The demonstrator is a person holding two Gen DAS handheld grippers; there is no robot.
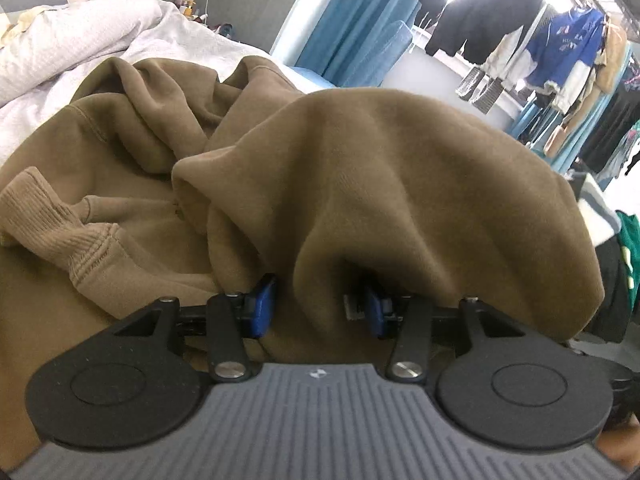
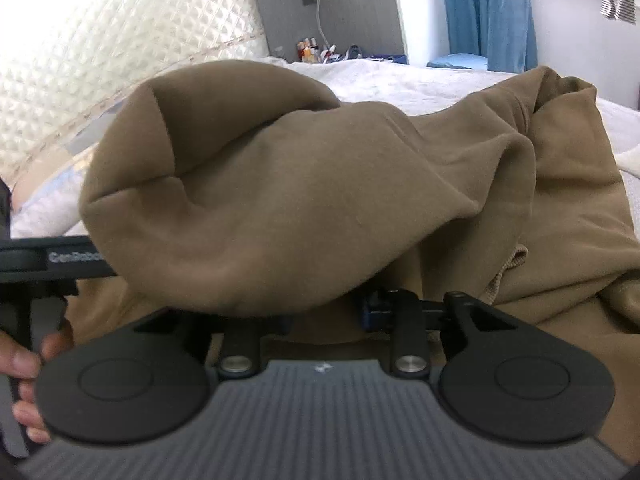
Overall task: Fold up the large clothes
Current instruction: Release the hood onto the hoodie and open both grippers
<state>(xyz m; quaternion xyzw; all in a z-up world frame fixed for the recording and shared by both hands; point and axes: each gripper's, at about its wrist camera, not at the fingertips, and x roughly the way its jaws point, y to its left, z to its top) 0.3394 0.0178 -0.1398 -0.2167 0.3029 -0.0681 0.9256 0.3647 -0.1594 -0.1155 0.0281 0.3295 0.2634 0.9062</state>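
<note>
A brown sweatshirt (image 1: 400,184) lies crumpled on a bed. In the left wrist view my left gripper (image 1: 318,308) is shut on a thick fold of it, with the blue pads (image 1: 260,308) pressing the bunch from both sides and cloth draped over the fingers. A ribbed cuff (image 1: 52,220) lies at the left. In the right wrist view my right gripper (image 2: 326,316) holds another raised fold of the sweatshirt (image 2: 280,184). That fold bulges over the fingers and hides the left one; cloth fills the gap beside the right pad (image 2: 372,312).
White bedding (image 1: 80,40) stretches behind the sweatshirt, and a quilted headboard (image 2: 100,60) stands at the back left. Clothes on a rail (image 1: 560,48) and blue curtains (image 1: 352,20) are at the right. A person's hand (image 2: 20,360) grips the other handle at the left edge.
</note>
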